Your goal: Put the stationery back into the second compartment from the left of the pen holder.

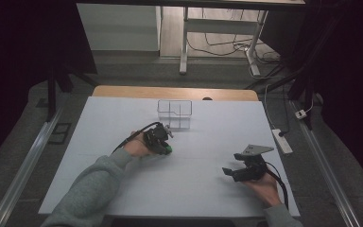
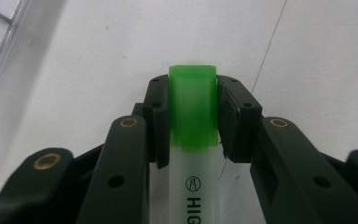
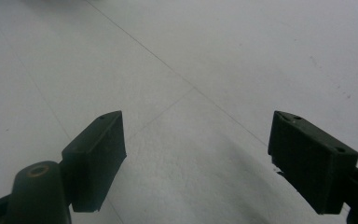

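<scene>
The left gripper (image 2: 193, 116) squeezes the green cap of the highlighter (image 2: 193, 140) lying on the white table (image 1: 123, 118), so this looks like the grab step, and next it should lift toward the clear box (image 1: 175, 113), while the right gripper (image 3: 196, 163) waits wide open, holding nothing.

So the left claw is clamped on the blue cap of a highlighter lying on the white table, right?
Not quite: the cap is green, not blue. The left gripper view shows the left claw clamped on it, with the highlighter lying on the white table.
</scene>
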Available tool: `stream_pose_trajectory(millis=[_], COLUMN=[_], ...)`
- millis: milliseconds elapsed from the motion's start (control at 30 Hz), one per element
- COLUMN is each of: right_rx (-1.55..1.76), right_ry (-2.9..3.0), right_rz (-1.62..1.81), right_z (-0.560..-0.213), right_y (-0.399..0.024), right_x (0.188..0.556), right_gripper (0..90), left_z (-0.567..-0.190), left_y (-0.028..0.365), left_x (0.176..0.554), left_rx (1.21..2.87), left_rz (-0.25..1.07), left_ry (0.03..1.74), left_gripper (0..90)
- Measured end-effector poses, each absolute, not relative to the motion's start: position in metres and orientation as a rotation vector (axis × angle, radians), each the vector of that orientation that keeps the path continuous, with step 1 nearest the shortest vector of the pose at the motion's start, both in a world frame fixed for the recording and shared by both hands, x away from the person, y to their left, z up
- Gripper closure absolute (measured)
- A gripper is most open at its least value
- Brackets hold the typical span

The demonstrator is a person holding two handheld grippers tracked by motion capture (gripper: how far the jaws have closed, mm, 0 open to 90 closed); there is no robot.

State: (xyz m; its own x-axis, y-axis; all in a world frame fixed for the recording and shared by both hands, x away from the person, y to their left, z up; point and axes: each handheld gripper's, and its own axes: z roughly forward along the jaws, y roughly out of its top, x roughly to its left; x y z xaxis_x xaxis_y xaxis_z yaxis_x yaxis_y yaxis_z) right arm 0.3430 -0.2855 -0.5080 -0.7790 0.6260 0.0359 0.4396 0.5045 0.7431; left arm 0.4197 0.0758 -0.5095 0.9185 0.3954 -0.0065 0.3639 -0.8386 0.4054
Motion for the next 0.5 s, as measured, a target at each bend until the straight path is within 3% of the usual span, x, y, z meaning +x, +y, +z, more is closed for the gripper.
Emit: stream_pose_trajectory(millis=[500], right_rx=[0.905], right_ry=[2.509], right_rz=[1.137], right_z=[-0.508], right_y=[-0.286], right_x=[0.343], right_gripper=[18.5], left_z=[-0.484], left_y=[0.100], left_x=[0.412], left_rx=[2.515], left_rz=[0.166], left_ry=[0.583], left_gripper=[66.6])
